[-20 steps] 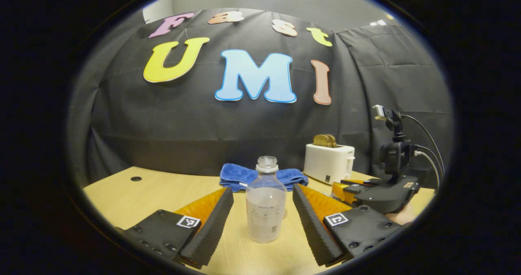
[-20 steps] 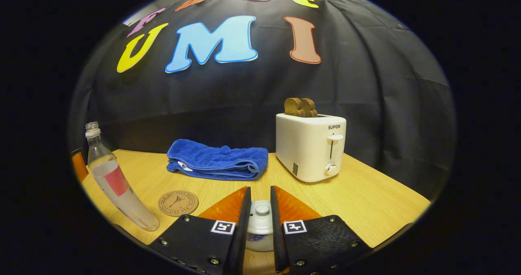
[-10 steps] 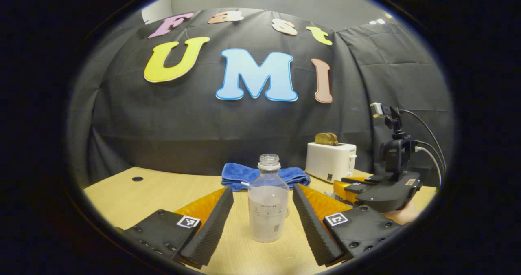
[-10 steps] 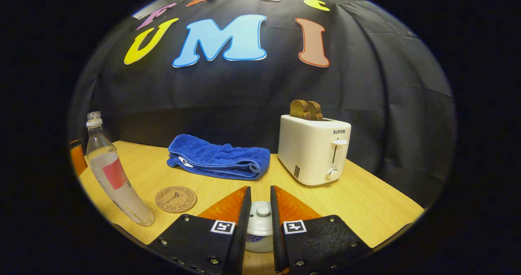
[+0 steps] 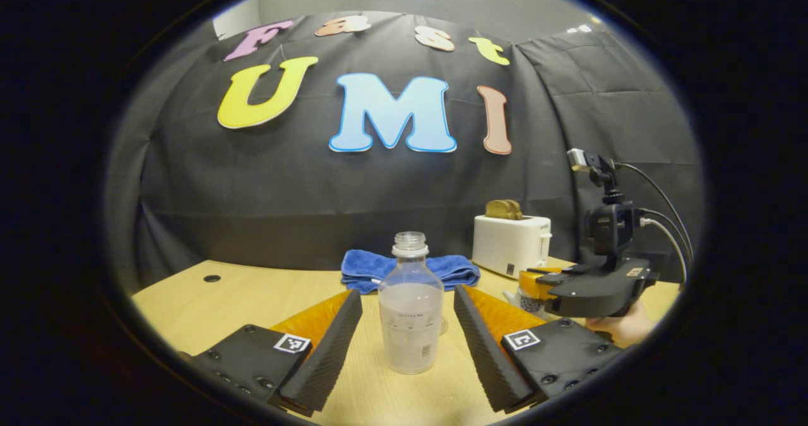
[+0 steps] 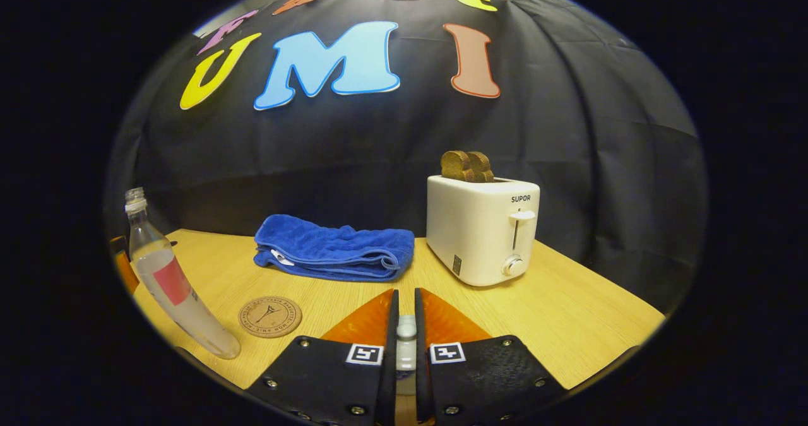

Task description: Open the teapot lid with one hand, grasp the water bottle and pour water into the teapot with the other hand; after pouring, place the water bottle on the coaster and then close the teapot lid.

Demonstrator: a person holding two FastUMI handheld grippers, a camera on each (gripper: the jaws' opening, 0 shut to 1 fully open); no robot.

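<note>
So far: the opening step is in hand and nothing has been poured yet, judging by how things stand.
Right hand-held gripper [image 6: 404, 325]: fingers pressed close together, pinching the knob of the teapot lid [image 6: 406, 332] between them; whether the lid is clear of the pot cannot be told.
Teapot [image 5: 525, 298]: partly seen in the left gripper view under the other hand-held gripper, at the right side of the table [image 5: 252, 290].
Left hand-held gripper [image 5: 407, 325]: fingers spread wide, one on each side of the water bottle [image 5: 410, 309] and apart from it; no grasp yet.
Water bottle: upright on the table, uncapped, partly filled, just beside the coaster [image 6: 270, 316] in the right gripper view.
Coaster: round cork disc, bare, lying in front of the folded blue towel [image 6: 334, 255].
Left to do: close on the bottle, pour into the teapot, set the bottle on the coaster, put the lid back.
Writing: the white toaster [image 6: 482, 227] with two bread slices carries "SUPOR" on its front; the coaster has a ring of lettering too small to read; the bottle's red label shows no legible text.
</note>
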